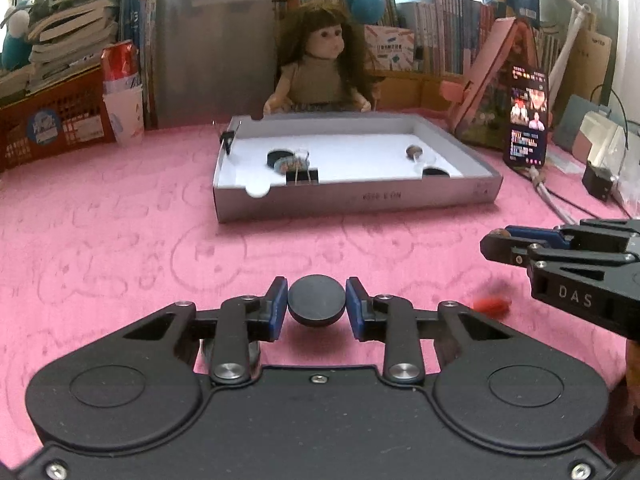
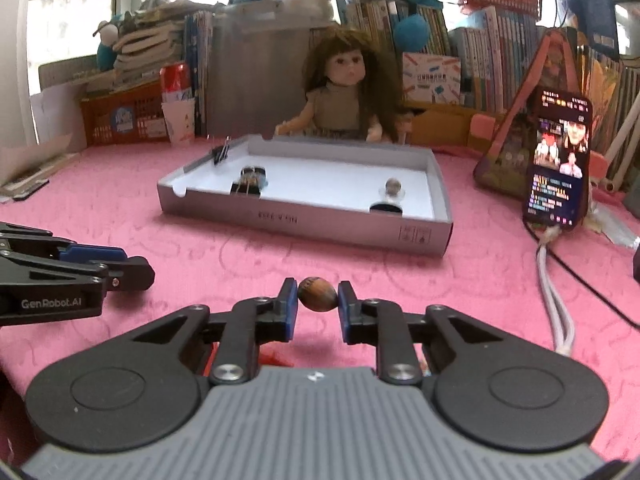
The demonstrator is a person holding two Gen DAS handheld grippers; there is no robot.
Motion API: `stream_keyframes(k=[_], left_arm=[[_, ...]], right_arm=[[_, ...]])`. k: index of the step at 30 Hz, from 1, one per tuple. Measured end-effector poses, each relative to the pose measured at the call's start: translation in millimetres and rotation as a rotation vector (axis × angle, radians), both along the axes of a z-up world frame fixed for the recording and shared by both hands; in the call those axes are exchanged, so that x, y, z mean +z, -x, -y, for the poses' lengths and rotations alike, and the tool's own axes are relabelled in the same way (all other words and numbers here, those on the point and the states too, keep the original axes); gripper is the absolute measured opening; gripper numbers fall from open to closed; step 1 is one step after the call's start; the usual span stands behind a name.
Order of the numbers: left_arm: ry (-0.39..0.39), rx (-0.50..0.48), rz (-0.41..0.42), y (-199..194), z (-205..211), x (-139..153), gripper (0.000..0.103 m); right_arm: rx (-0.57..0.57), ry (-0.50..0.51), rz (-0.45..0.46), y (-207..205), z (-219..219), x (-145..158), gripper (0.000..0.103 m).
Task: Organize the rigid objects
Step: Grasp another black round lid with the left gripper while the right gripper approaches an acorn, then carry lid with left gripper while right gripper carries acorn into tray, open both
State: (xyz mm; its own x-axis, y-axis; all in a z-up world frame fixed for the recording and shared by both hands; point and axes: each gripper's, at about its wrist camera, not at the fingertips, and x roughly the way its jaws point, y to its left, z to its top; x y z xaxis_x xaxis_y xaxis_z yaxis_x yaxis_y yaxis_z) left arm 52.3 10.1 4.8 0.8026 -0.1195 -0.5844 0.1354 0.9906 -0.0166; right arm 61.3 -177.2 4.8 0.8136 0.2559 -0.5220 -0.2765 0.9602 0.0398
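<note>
My left gripper (image 1: 316,300) is shut on a black round disc (image 1: 316,299), held just above the pink tablecloth. My right gripper (image 2: 318,300) is shut on a small brown oval nut-like bead (image 2: 317,294), also above the cloth. A shallow grey box (image 1: 352,196) with a white floor lies ahead in both views (image 2: 304,220). Inside it are black discs (image 1: 279,158), a black binder clip (image 1: 302,177) and a small brown bead (image 1: 413,151). Another binder clip (image 2: 219,155) is clipped on the box's far left corner. The right gripper shows at the right of the left wrist view (image 1: 496,246).
A small red object (image 1: 492,305) lies on the cloth by the right gripper. A lit phone (image 2: 560,164) stands at the right with a white cable (image 2: 554,300). A doll (image 2: 348,92) sits behind the box. Books, an orange crate (image 1: 52,124) and a cup (image 1: 124,116) line the back.
</note>
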Motion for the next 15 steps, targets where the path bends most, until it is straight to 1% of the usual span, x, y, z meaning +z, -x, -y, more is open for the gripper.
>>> stream_keyframes(k=[6,11,15], left_arm=[[0.042,0.006,-0.010,-33,-8,19,0.029],[0.059,0.007,-0.007,-67,-8,35,0.029],[0.032,0.033,0.009,-103,-5,47,0.029]], right_arm=[[-0.018,-0.019,0.015,-21,5,12,0.025],[-0.037,-0.039,0.015,-50,16,23,0.025],[-0.047,-0.054,-0.002,-81,23,31,0.025]])
